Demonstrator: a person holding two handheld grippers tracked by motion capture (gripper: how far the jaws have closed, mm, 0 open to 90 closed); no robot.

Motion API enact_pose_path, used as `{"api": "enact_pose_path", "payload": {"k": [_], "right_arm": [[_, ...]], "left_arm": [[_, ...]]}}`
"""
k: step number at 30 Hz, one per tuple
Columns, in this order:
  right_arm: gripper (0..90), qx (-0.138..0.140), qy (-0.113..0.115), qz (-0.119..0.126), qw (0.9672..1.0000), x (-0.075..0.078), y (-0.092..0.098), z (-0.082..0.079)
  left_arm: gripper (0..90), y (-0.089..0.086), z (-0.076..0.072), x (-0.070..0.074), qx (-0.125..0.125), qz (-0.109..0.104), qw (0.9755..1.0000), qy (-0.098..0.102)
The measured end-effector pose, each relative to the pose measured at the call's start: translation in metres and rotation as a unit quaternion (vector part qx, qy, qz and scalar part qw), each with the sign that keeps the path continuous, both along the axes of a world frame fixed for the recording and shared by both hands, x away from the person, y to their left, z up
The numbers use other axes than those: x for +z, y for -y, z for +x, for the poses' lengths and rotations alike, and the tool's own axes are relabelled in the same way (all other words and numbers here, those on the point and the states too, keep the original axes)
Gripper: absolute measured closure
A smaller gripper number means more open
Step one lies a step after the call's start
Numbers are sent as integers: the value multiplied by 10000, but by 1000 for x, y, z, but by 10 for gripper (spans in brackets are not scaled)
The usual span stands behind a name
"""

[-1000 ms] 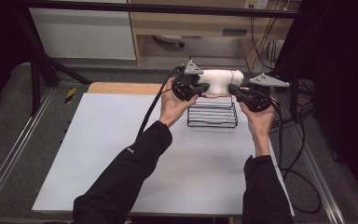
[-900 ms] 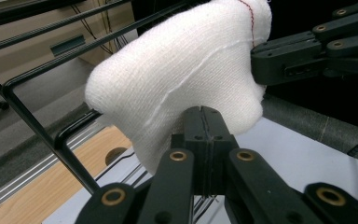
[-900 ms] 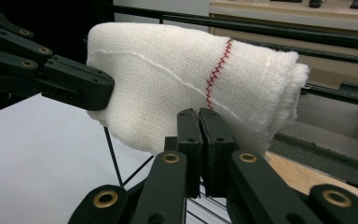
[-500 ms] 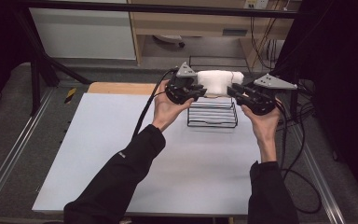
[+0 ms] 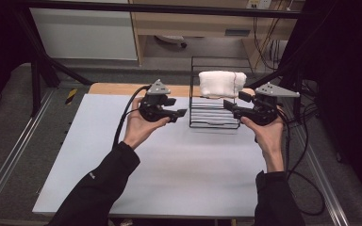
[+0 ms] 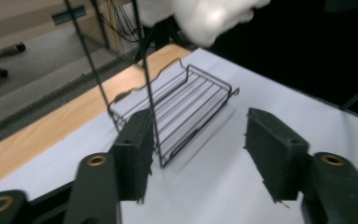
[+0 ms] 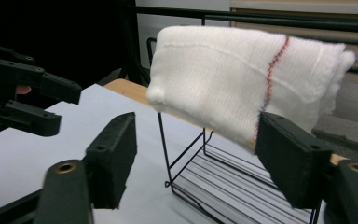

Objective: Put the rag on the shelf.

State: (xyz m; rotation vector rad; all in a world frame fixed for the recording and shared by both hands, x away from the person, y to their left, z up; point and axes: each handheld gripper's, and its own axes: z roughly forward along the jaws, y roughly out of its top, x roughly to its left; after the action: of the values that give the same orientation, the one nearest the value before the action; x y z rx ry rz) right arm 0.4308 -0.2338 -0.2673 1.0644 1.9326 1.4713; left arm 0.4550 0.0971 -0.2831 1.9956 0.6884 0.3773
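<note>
Grippers (image 5: 176, 114) (image 5: 232, 106) flanking racked towel (image 5: 221, 83)

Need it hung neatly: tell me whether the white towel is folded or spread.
Folded: the white towel drapes in a thick layered bundle over the top of the black wire rack.

open left gripper (image 6: 200, 154) before wire rack (image 6: 182, 112) — white towel (image 6: 205, 16) on top

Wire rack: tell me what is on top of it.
A folded white towel is draped over the top of the black wire rack. The top bar it hangs on is covered by the cloth.
</note>
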Motion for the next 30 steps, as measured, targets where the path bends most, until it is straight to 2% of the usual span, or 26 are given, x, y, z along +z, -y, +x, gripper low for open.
{"api": "enact_pose_path", "payload": {"k": [4,8,11,16,22,30], "right_arm": [[179,91,-192,-41,9998,-9,-2,-5],[119,114,-416,-129,9990,-21,-3,-8],[92,152,-503,-196,9984,-30,-4,-11],[48,249,-568,-190,9979,-45,-5,-16],[23,317,-703,-229,9968,-66,-5,-24],[7,423,-883,-173,9951,-99,2,-37]], "left_arm": [[319,-28,-12,-12,103,8,9998,-148],[246,-57,-24,-26,228,114,9993,-265],[198,-78,-32,-38,366,199,9986,-327],[177,-110,-46,-57,594,194,9972,-419],[165,-137,-59,-80,773,184,9952,-569],[122,-165,-77,-110,992,145,9923,-727]]}}
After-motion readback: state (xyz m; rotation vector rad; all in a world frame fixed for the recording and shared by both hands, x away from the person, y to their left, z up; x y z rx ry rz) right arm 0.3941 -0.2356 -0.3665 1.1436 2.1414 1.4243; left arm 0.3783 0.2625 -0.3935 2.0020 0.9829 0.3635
